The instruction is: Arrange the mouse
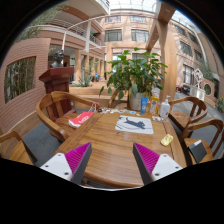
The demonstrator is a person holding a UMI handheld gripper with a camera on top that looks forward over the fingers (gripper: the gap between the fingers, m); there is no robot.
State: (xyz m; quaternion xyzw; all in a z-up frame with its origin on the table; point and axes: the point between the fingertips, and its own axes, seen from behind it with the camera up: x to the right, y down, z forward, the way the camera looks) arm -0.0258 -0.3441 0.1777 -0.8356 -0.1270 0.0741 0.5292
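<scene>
Gripper view: the gripper hangs above the near end of a long wooden table, its two fingers spread wide apart with bare tabletop showing in the gap and nothing held. The left pad and the right pad show magenta on the fingers' inner faces. Beyond the fingers, toward the middle of the table, lies a light mat or sheet with dark markings; whether a mouse rests on it cannot be told, and no mouse is clearly made out anywhere on the table. To the left of that sheet sits a flat red item, and near it a pale cable or cord trails across the wood. On the right side of the table stands a small white bottle-like thing, and nearer the fingers on that side lies a small yellowish object. A large green potted plant stands at the far end of the table. Wooden chairs surround the table: one at the left with a grey seat, another at the right. Behind everything rise brick buildings with balconies and windows.
</scene>
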